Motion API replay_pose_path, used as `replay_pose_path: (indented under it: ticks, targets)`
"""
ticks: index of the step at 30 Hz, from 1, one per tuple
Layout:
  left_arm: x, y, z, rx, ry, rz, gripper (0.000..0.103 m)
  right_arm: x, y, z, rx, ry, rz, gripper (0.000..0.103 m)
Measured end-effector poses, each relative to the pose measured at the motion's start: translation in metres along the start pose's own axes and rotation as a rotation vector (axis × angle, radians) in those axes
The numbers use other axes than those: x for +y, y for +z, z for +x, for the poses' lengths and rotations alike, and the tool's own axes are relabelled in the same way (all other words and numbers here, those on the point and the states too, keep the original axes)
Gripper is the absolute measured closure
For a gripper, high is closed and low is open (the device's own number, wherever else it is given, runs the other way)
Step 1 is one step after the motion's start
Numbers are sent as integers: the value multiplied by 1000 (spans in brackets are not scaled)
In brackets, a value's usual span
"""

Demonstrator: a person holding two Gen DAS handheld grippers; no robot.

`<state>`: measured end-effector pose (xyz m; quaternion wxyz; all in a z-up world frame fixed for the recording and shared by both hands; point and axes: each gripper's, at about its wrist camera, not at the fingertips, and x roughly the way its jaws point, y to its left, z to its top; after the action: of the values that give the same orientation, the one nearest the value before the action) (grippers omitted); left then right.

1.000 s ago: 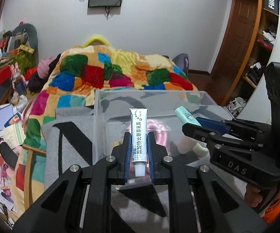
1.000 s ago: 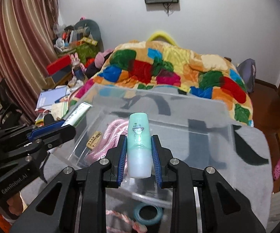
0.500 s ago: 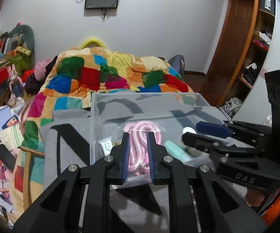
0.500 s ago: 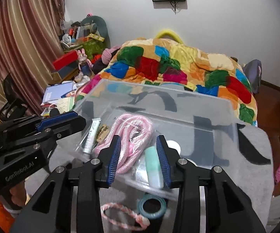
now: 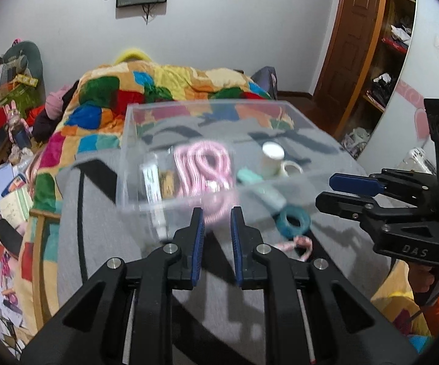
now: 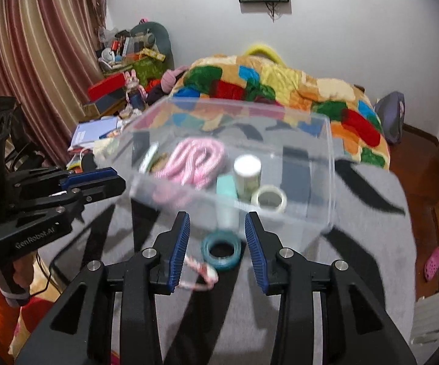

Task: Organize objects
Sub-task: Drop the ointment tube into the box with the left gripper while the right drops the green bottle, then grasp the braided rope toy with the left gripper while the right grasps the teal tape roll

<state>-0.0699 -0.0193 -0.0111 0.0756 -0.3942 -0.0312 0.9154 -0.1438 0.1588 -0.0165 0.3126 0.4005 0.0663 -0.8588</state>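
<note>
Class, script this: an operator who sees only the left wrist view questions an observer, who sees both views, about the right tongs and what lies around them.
Operator: Are the right tongs holding anything?
Observer: No. The right tongs stand wide open and empty.
Operator: What are they lined up with?
Observer: The teal tape ring shows framed between their two pads. It lies on the grey blanket, outside the clear box.
</note>
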Motion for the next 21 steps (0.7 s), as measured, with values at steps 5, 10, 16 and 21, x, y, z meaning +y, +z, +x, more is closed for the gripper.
replay_pose_path:
  ticks: [5, 10, 16, 21]
  targets:
    - [-1, -19, 8, 57, -9, -19, 88, -3, -12, 24, 77, 3, 25, 68]
    - [-7, -31, 13, 95, -33, -6, 83, -6, -16, 46, 113, -10, 45, 63]
    - [-29, -31, 12, 101, -72, 31, 79, -12, -21, 53, 120, -4, 59, 67]
    - [-47, -27, 18, 109, -105, 70, 79, -17, -27, 30, 73, -39, 53, 67]
